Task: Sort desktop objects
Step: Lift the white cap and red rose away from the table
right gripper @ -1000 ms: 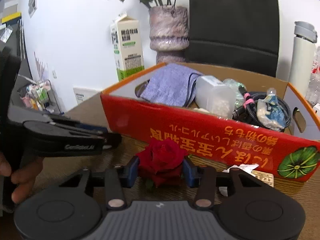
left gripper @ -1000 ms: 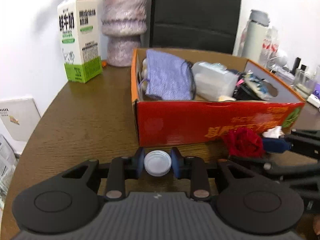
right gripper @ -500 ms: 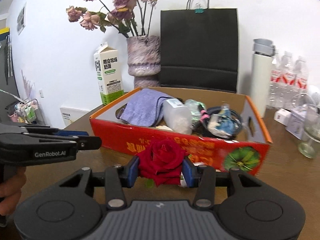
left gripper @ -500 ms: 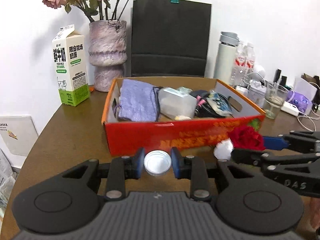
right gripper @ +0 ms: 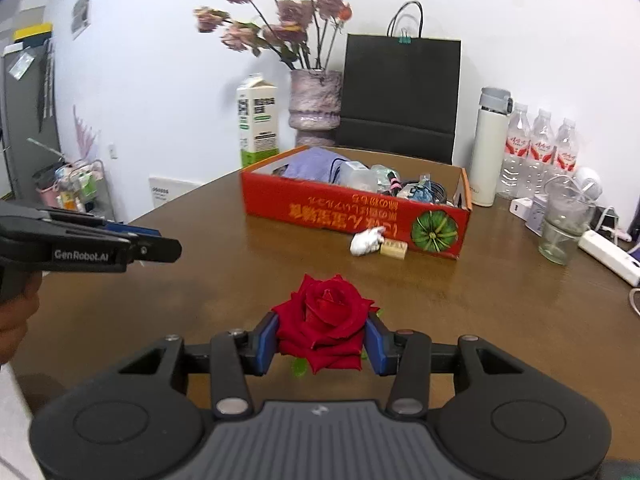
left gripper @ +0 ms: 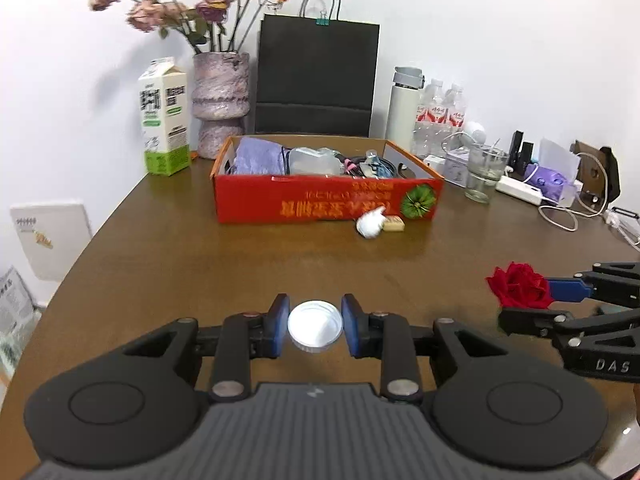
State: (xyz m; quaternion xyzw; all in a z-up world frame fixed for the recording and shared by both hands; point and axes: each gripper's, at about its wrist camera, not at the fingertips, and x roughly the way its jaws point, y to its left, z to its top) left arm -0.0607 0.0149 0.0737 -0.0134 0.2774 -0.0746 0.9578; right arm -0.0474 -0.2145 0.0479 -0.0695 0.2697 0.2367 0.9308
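White wall backs a brown table (left gripper: 168, 256) that carries all items. Largest on it is the black bag (left gripper: 318, 80), upright against the wall behind the red box (left gripper: 320, 202). The box is open-topped and holds a purple cloth (left gripper: 258, 158), a clear container and cables (contents partly hidden). Left of the bag stands the vase (left gripper: 221, 104) of dried flowers, with the milk carton (left gripper: 164, 116) just beside it. Right of the box stand a white flask (right gripper: 490, 148) and water bottles (right gripper: 540, 144), then a glass (right gripper: 564, 224) and a power strip (right gripper: 608, 250). A crumpled tissue (right gripper: 364, 242) and a small tan block (right gripper: 394, 249) lie against the box front.

Both grippers are well in front of the box, above the table. The right gripper (right gripper: 322, 338) is clamped on the rose (right gripper: 324, 316), pads pressing its petals. The left gripper (left gripper: 315, 325) is clamped narrowly on the white cap (left gripper: 315, 326), open side up.
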